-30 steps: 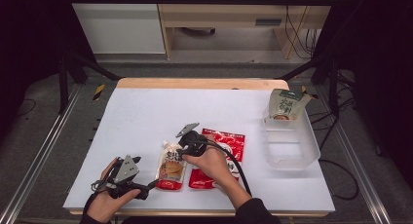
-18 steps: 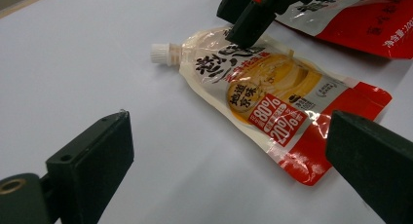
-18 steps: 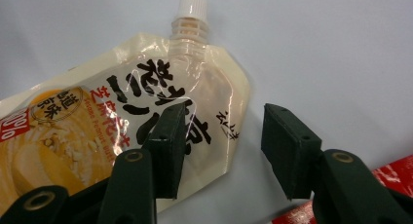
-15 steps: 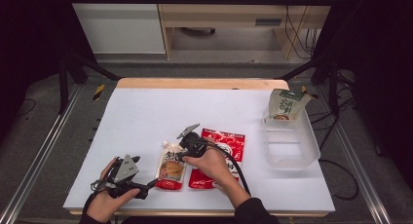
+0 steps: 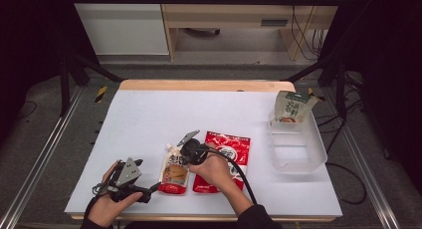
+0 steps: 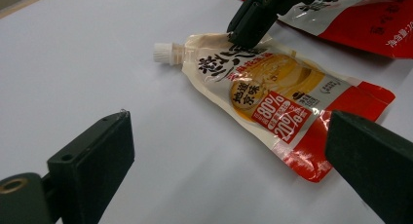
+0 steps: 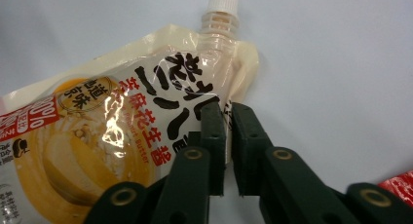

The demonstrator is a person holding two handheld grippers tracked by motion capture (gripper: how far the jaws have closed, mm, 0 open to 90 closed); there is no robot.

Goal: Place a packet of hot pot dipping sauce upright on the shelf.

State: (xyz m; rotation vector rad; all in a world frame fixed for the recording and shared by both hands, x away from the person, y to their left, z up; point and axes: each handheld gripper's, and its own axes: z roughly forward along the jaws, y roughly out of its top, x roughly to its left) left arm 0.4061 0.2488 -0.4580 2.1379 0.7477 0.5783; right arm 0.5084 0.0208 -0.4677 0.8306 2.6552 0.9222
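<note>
Right gripper [image 7: 225, 136] unmoved, pinching spouted pouch [image 7: 112, 131], green packet [image 5: 291, 108] in tray [image 5: 318, 157]

Spouted pouch [image 5: 173, 170] just left of flat packet [image 5: 227, 154]

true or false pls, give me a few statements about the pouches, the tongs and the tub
1. The right tongs pinch the edge of the spouted pouch. True.
2. The left tongs are shut on that pouch. False: they stand open, and it lies ahead of them.
3. The pouch's spout carries a white cap. True.
4. The red pouch lies inside the clear tub. False: it lies flat on the table.
5. A green-topped pouch leans at the tub's far end. True.
</note>
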